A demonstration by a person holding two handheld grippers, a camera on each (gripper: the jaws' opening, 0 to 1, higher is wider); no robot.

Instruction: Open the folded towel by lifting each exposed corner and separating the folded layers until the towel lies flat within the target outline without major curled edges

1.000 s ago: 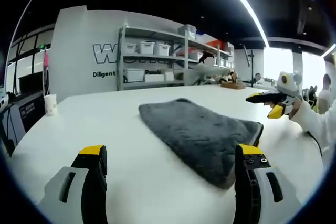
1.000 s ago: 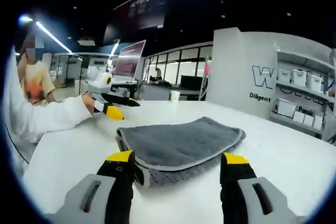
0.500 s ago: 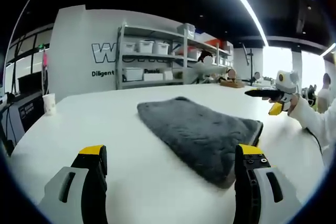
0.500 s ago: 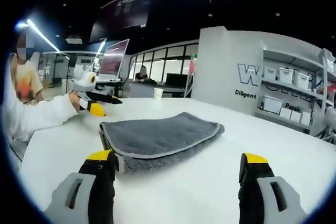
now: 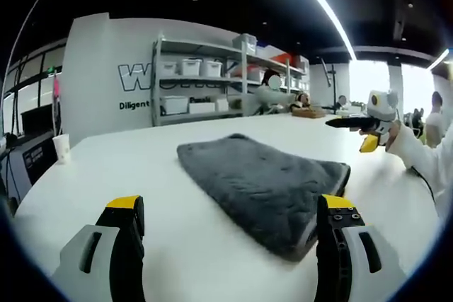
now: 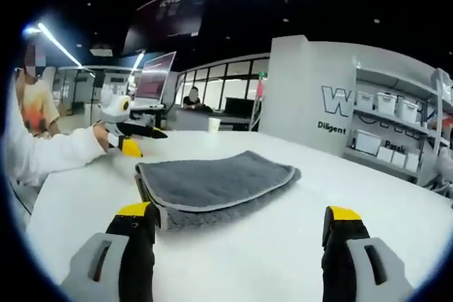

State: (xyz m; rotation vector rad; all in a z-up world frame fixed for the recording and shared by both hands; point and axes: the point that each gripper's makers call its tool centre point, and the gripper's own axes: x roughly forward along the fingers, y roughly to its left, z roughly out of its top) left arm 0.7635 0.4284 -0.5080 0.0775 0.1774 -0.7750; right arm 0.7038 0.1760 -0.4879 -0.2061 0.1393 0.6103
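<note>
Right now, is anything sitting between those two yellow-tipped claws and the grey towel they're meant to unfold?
Nothing visible. The folded towel lies alone on the white table; bare tabletop separates it from the open right gripper and the open left gripper.

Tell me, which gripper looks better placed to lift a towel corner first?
Probably the right gripper: its open jaws face the folded towel's layered near corner. The left gripper is open too, with a corner by one jaw.

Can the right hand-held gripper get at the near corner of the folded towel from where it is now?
Probably yes: the right hand-held gripper is open, the towel corner lies just ahead of its left jaw, and the bare table between holds nothing.
</note>
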